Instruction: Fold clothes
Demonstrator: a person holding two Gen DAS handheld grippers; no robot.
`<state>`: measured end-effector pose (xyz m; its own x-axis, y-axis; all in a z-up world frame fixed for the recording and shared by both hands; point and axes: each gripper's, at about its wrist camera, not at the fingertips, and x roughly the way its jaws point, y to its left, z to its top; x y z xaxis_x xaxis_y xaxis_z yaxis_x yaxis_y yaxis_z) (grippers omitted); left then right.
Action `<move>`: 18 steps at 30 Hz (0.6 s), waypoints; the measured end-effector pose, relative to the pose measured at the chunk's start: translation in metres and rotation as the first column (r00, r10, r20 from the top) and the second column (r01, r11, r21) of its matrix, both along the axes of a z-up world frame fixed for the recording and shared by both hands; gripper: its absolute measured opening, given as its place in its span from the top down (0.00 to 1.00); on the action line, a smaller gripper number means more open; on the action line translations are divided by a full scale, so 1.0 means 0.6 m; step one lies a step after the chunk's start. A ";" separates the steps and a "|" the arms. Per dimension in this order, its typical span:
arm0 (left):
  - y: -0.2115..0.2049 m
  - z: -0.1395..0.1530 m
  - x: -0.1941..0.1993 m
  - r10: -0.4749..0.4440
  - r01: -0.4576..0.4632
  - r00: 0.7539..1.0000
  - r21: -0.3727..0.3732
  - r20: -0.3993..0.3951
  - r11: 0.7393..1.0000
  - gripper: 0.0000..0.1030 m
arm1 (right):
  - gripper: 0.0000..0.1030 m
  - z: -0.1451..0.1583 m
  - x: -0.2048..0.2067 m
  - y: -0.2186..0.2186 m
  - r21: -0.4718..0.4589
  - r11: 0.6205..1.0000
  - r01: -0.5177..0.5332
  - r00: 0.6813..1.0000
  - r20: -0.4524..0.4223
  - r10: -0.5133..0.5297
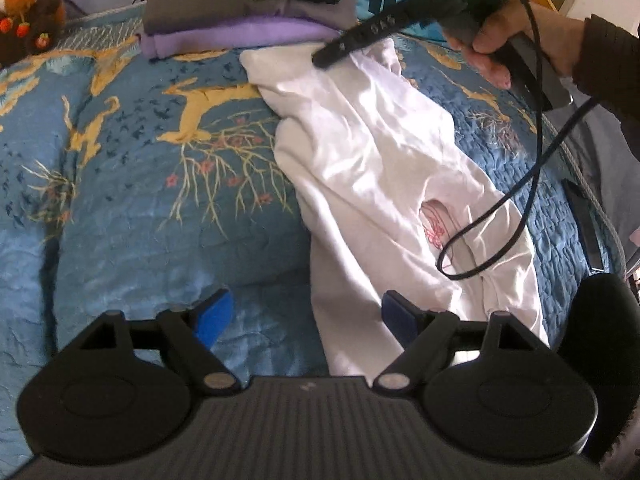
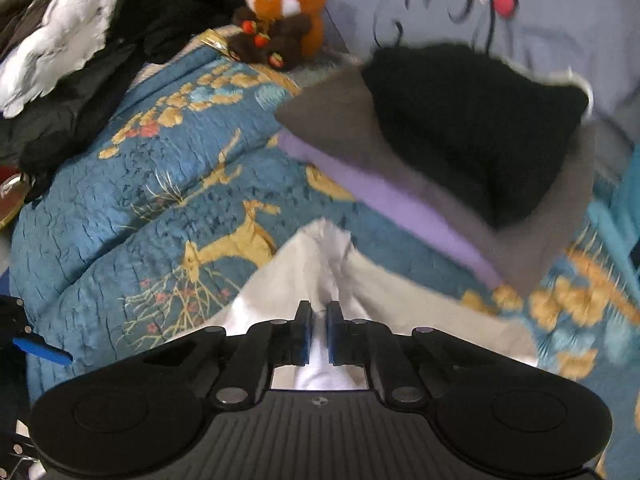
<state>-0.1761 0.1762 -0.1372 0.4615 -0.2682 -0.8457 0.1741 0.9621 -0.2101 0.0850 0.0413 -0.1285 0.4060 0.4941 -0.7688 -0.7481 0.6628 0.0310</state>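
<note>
The white garment (image 1: pixel 384 184) lies lengthwise on the bed (image 1: pixel 140 184), far end toward the folded stack (image 1: pixel 248 20). Right tongs (image 2: pixel 319 320) pinch that end; left tongs (image 1: pixel 308 312) spread.

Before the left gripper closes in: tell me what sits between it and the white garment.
Nothing visible does. The left gripper is open right at the near end of the white garment, only blue bedspread below. A black cable loops over the cloth farther right, outside the jaws. The right gripper pinches the far end.
</note>
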 end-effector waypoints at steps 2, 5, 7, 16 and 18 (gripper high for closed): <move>0.000 0.000 -0.001 0.002 -0.002 1.000 -0.009 0.002 1.000 0.18 | 0.93 0.014 -0.005 0.010 0.007 1.000 -0.021 0.999 0.032 0.021; 0.004 0.005 0.000 0.009 -0.009 1.000 -0.006 0.007 1.000 0.18 | 0.93 0.040 -0.009 0.030 0.018 0.999 -0.049 0.995 0.086 0.047; 0.008 0.009 0.001 0.017 -0.017 1.000 0.004 0.011 1.000 0.17 | 0.93 0.049 0.003 0.042 -0.003 0.999 -0.052 0.994 0.100 0.052; 0.009 0.016 -0.005 0.021 -0.022 1.000 0.029 0.005 0.999 0.17 | 0.91 -0.042 0.054 0.057 -0.138 0.987 0.081 0.997 0.014 -0.080; 0.005 0.019 -0.008 0.017 -0.017 1.000 0.034 0.007 0.999 0.17 | 0.83 -0.031 0.046 0.035 -0.050 0.988 0.144 0.990 0.015 -0.143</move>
